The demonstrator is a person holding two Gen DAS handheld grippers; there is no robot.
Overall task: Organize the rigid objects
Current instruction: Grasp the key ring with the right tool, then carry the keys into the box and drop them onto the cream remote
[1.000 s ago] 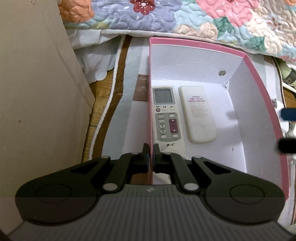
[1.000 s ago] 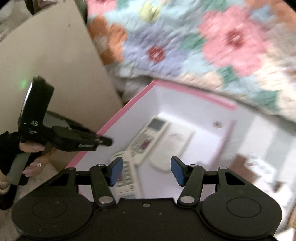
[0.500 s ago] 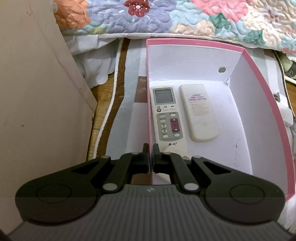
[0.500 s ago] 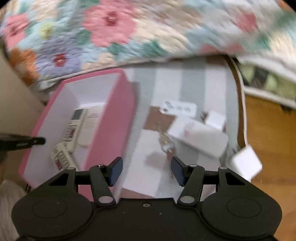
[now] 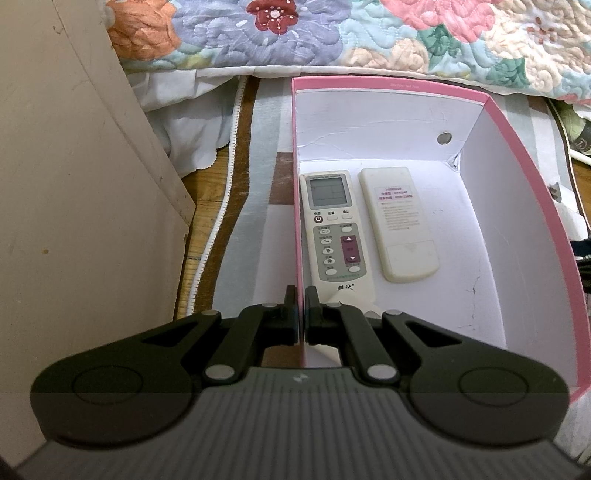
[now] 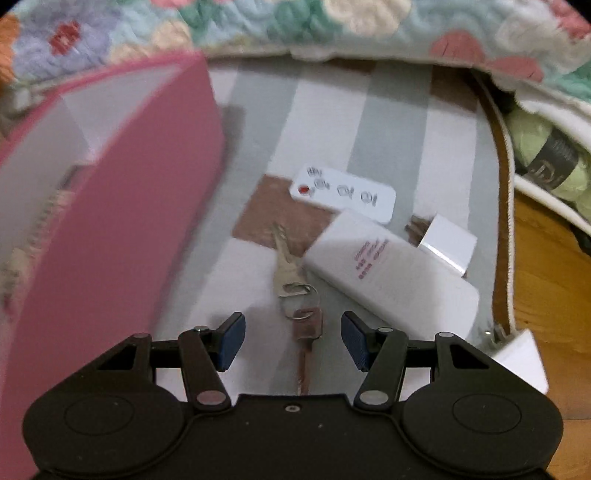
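A pink box (image 5: 524, 192) with a white inside holds two white remotes: one face up with buttons (image 5: 334, 229), one face down (image 5: 400, 223). My left gripper (image 5: 300, 314) is shut on the box's left wall near its front corner. In the right wrist view the box (image 6: 122, 206) stands at the left. My right gripper (image 6: 292, 339) is open and empty, low over a bunch of keys (image 6: 291, 273). Beyond it lie a small white remote (image 6: 343, 194), a white power bank (image 6: 391, 269) and a white charger (image 6: 447, 242).
A floral quilt (image 5: 332, 33) hangs along the back edge. A beige panel (image 5: 74, 184) stands at the left. The objects lie on a grey-and-white striped mat (image 6: 314, 110) over a wooden floor (image 6: 546, 280). A green yarn ball (image 6: 543, 155) and another white block (image 6: 521, 358) are at the right.
My right gripper has swung from above the box to the right and down over the keys, still open. My left gripper has kept its hold on the box wall.
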